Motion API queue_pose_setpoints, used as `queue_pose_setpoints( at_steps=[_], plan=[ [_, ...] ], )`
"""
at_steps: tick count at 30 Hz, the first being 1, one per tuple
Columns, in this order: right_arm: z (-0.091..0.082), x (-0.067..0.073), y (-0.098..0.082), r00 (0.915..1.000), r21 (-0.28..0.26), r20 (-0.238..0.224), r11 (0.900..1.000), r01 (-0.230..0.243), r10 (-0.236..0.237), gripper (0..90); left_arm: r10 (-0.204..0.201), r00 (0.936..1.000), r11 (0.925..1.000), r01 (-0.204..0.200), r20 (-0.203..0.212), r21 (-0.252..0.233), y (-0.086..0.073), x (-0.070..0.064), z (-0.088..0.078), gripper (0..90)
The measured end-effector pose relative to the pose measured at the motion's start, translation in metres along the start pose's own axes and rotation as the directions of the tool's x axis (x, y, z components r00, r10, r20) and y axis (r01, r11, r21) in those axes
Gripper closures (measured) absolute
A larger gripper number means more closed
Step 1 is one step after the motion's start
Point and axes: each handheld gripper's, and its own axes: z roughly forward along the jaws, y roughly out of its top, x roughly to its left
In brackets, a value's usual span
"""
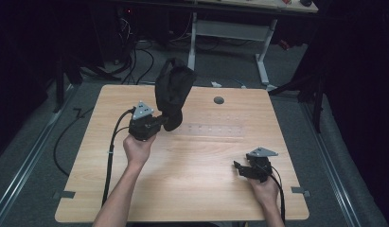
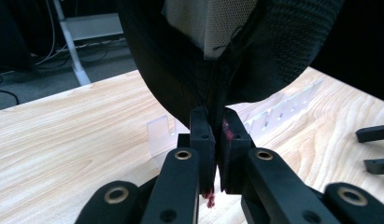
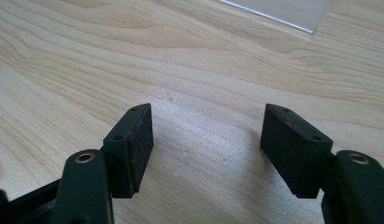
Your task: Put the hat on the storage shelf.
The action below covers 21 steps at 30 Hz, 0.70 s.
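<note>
Down at the near edge of the wooden table [image 1: 192, 189] you've got both forearms coming in, one gripper in each hand. Over on the right side, the right gripper [image 1: 240, 169] sits low near the tabletop with its jaws spread wide apart and nothing between them, just bare wood grain showing in the right gripper view [image 3: 206, 149].

Left gripper [image 1: 160, 124] is the busy one. It's held up around the middle-left of the table, jaws pinched tight on the bottom edge of a black fabric bag [image 1: 173, 90], which stands up above it, off the table. In the left gripper view the pads [image 2: 202, 135] squeeze a fold of the dark cloth [image 2: 180, 70], with some pale mesh lining visible up inside.

Clear acrylic strip [image 1: 213, 130] lies flat just beyond the bag, mid-table.
</note>
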Motion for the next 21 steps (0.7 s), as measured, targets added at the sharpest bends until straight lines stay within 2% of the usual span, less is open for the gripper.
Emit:
queue_pose_setpoints(
  at_steps=[12,17,21],
  plan=[
    [0.0,0.0,0.0,1.0,0.0,0.0,1.0,0.001,-0.001,34.8,-0.002,0.9999,1.0,0.002,-0.011,0.004,-0.008,0.002,0.005,86.1],
    [0.0,0.0,0.0,1.0,-0.001,0.0,1.0,0.001,-0.001,34.8,0.003,0.9997,0.9995,-0.003,-0.024,0.033,-0.02,0.005,0.008,86.1],
    [0.0,0.0,0.0,1.0,-0.001,0.0,1.0,0.001,-0.001,34.8,-0.016,0.9996,0.999,0.017,-0.025,0.041,-0.027,0.008,0.008,85.7]
  ],
)
